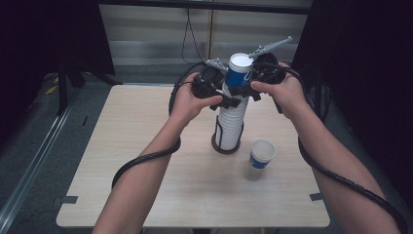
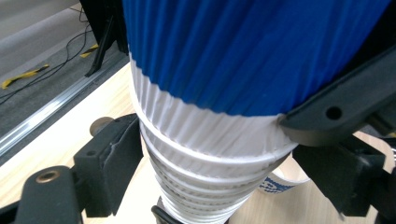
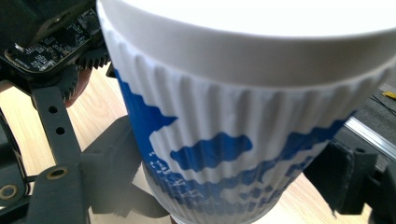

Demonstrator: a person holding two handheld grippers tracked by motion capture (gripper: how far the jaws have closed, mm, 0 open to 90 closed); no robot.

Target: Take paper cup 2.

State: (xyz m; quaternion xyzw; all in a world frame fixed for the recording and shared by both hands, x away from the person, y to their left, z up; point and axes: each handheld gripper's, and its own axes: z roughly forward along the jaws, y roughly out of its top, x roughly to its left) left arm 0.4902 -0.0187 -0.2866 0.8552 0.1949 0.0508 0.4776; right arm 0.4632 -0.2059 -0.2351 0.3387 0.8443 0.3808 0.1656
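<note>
Ribbed blue-white paper cup clamped in right tongs; left tongs open.

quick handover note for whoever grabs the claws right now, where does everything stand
Left claw: open, its jaws either side of the cup stack just below the top cup, not visibly pressing.
Right claw: around the blue-and-white top cup; whether it grips is unclear.
Stack stands upright in its dark holder mid-table.
Done: one cup already stands apart on the table, right of the holder.
Left: the top cup still sits on the stack; probably lift it off and set it down while the left claw steadies the stack.
</note>
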